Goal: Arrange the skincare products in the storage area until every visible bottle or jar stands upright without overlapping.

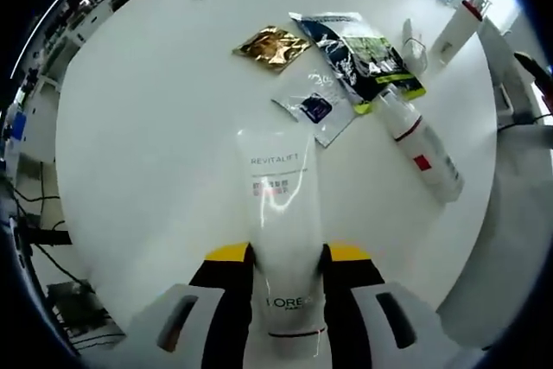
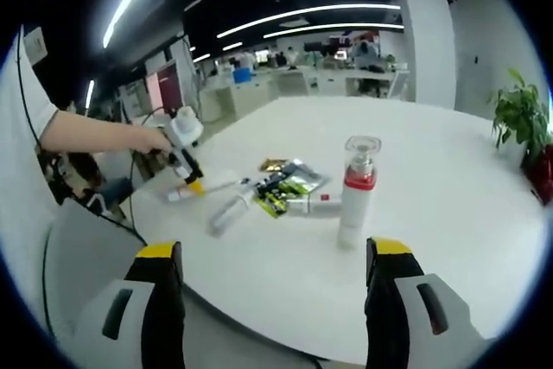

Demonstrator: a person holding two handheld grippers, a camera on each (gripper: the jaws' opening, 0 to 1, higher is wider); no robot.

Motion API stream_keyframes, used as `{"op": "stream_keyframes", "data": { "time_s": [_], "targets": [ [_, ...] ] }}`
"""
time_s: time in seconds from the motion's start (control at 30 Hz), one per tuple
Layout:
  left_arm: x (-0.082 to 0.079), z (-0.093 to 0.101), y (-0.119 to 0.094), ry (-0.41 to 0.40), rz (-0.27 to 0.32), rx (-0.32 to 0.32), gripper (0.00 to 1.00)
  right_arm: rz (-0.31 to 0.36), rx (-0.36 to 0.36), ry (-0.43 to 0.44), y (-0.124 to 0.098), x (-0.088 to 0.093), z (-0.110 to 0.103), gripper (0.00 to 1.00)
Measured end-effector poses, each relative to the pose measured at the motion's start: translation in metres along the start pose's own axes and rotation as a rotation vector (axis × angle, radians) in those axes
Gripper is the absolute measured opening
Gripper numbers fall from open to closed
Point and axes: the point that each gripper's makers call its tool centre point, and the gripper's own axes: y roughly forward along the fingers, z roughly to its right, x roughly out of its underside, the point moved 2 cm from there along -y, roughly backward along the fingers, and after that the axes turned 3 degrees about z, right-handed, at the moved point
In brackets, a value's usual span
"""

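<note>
One white L'Oreal Revitalift squeeze tube (image 1: 281,239) is sitting low centre, clamped between the left gripper (image 1: 285,257) fingers over the white round worktop (image 1: 155,127). Standing it cap-down needs a slow, square release. Right gripper (image 2: 272,257) fingers are spreading wide, empty, near the upright red-collared white pump bottle (image 2: 357,192).

White tube (image 1: 283,239) base hidden between jaws; sachet (image 1: 316,106) print too small to read; far desks (image 2: 285,75) blurred.

open office | round white table (image 2: 449,213) | ceiling strip lights (image 2: 311,13) | potted plant (image 2: 521,118)
</note>
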Motion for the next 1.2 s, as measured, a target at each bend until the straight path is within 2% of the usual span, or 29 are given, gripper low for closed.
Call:
{"op": "stream_keyframes", "data": {
  "time_s": [0.3, 0.37, 0.57, 0.63, 0.73, 0.83, 0.9, 1.0, 1.1, 1.2],
  "targets": [
    [-0.011, 0.02, -0.022, -0.013, 0.13, 0.014, 0.32, -0.035, -0.029, -0.014, 0.003, 0.004, -0.008, 0.86],
    [-0.006, 0.032, -0.03, -0.019, 0.151, 0.024, 0.32, -0.054, -0.038, -0.034, 0.004, 0.006, -0.011, 0.85],
    [-0.014, 0.048, -0.043, 0.014, 0.212, 0.028, 0.32, -0.112, -0.109, -0.068, 0.008, 0.013, -0.028, 0.82],
    [-0.018, 0.048, -0.046, 0.019, 0.24, 0.033, 0.32, -0.128, -0.117, -0.081, 0.009, 0.015, -0.03, 0.81],
    [-0.029, 0.059, -0.054, 0.022, 0.311, 0.051, 0.32, -0.158, -0.122, -0.113, 0.013, 0.018, -0.033, 0.79],
    [-0.034, 0.068, -0.062, 0.023, 0.337, 0.058, 0.32, -0.17, -0.132, -0.125, 0.018, 0.019, -0.036, 0.78],
    [-0.038, 0.07, -0.066, 0.032, 0.361, 0.061, 0.32, -0.15, -0.146, -0.101, 0.022, 0.016, -0.042, 0.77],
    [-0.044, 0.081, -0.076, 0.051, 0.391, 0.068, 0.32, -0.078, -0.178, -0.007, 0.029, 0.007, -0.054, 0.74],
    [-0.049, 0.095, -0.088, 0.06, 0.433, 0.065, 0.32, -0.058, -0.181, 0.025, 0.032, 0.004, -0.055, 0.69],
    [-0.055, 0.108, -0.1, 0.058, 0.484, 0.081, 0.32, 0.024, -0.197, 0.123, 0.035, -0.011, -0.06, 0.66]
  ]
}}
